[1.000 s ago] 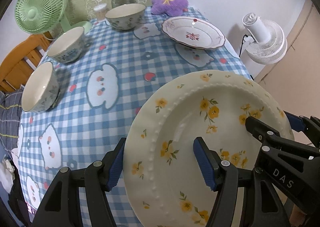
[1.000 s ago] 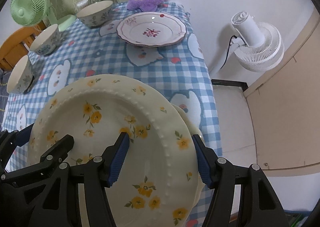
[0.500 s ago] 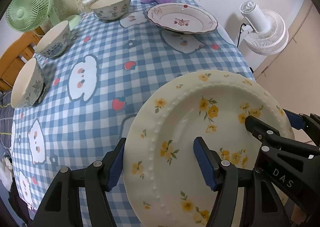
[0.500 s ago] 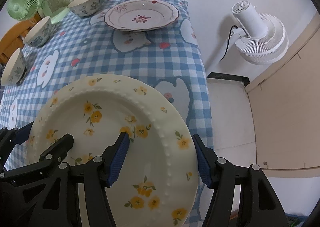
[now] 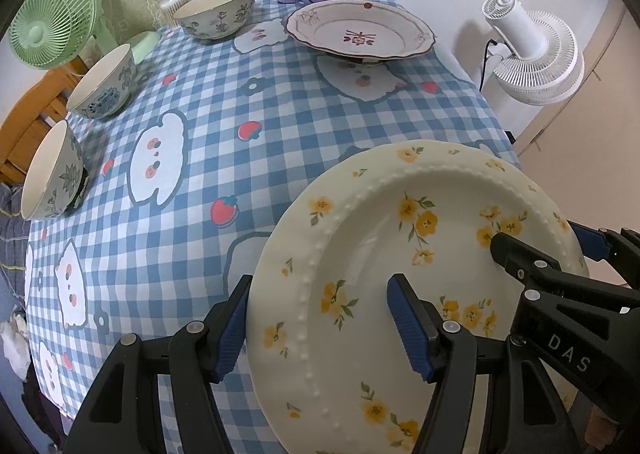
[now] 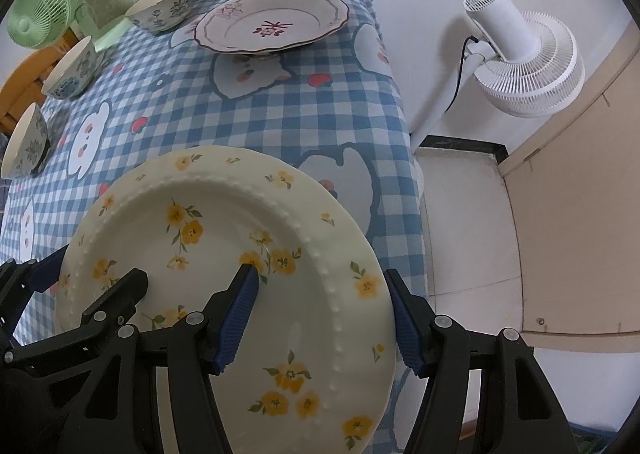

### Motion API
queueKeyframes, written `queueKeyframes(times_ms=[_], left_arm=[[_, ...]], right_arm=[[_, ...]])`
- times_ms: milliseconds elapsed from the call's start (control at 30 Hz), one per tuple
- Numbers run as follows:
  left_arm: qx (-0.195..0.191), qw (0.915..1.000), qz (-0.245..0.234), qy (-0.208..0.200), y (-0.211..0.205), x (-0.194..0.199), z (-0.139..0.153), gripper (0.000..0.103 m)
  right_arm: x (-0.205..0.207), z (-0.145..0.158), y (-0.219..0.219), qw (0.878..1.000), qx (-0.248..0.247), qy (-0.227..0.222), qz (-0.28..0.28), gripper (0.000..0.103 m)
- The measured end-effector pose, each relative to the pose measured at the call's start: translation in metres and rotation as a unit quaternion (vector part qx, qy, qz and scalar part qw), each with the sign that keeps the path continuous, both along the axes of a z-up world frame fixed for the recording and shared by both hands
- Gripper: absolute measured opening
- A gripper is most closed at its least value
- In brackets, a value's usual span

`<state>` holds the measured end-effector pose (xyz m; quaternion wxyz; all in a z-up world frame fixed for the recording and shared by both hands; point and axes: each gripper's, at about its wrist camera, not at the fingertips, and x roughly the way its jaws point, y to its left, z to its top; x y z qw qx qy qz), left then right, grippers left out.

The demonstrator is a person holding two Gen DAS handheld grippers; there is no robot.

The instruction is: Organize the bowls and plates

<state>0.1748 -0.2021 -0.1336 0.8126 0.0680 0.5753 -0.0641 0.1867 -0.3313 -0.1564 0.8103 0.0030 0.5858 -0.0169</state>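
Over the near edge of the checked tablecloth (image 5: 224, 126), both grippers (image 5: 316, 326) (image 6: 320, 318) clamp the cream yellow-flowered plate (image 5: 380, 246); red-patterned plate (image 5: 360, 34) and three bowls (image 5: 218, 10) wait unstacked, most work remaining.

Both wrist views look steeply down, close over the shared yellow-flowered plate (image 5: 404, 254).

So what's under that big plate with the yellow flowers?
Around the yellow-flower plate you see blue checked tablecloth. Whatever lies directly beneath is covered by the plate.
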Motion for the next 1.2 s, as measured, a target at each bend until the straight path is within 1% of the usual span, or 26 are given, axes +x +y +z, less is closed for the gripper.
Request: queueKeyframes(times_ms=[333,700,1000,1133,1200], left_arm=[[-0.002,0.9999,0.002,0.015,-0.009,-0.003,-0.005,0.067],[0.006,0.9999,0.004,0.008,-0.014,-0.004,-0.009,0.067],[0.01,0.9997,0.019,-0.007,-0.015,-0.007,-0.011,0.068],[0.015,0.9996,0.025,-0.007,-0.015,-0.008,-0.011,0.068],[0.023,0.9994,0.025,-0.009,-0.016,-0.01,-0.011,0.069]], right_arm=[[-0.005,-0.006,-0.01,1.0,0.006,0.009,-0.009,0.067],[-0.007,-0.014,-0.019,0.999,0.027,0.005,-0.027,0.067],[-0.009,-0.015,-0.023,0.999,0.036,-0.001,-0.024,0.066],[-0.01,-0.014,-0.021,0.999,0.033,0.0,-0.02,0.067],[-0.01,-0.014,-0.019,1.0,0.027,0.001,-0.015,0.067]])
